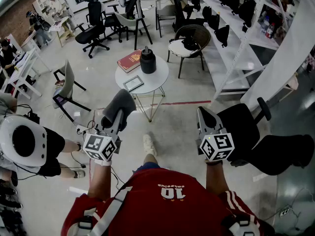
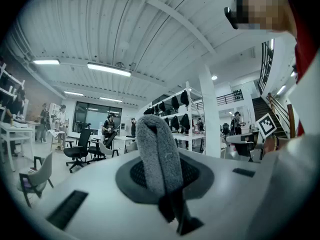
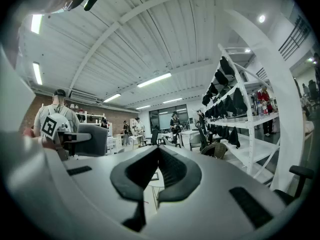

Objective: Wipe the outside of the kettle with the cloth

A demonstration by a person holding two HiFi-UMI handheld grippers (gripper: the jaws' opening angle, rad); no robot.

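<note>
The black kettle [image 1: 147, 60] stands on a small round white table [image 1: 158, 77] ahead of me, well beyond both grippers. My left gripper [image 1: 116, 117] is shut on a folded grey cloth [image 1: 118, 106], held up in the air short of the table. In the left gripper view the cloth [image 2: 159, 154] sticks up between the jaws of the left gripper [image 2: 161, 176], which points toward the ceiling. Off to the right, my right gripper [image 1: 204, 114] is shut and holds nothing; in its own view the right gripper [image 3: 158, 152] has its pads meeting at the tip.
A red book [image 1: 129, 60] and a small framed tablet [image 1: 133, 83] share the table with the kettle. A grey chair [image 1: 66, 85], a wicker chair [image 1: 189, 41] and a black office chair [image 1: 256, 132] stand around it. A person in a white helmet [image 1: 24, 141] is at my left; shelving [image 1: 236, 28] runs along the right.
</note>
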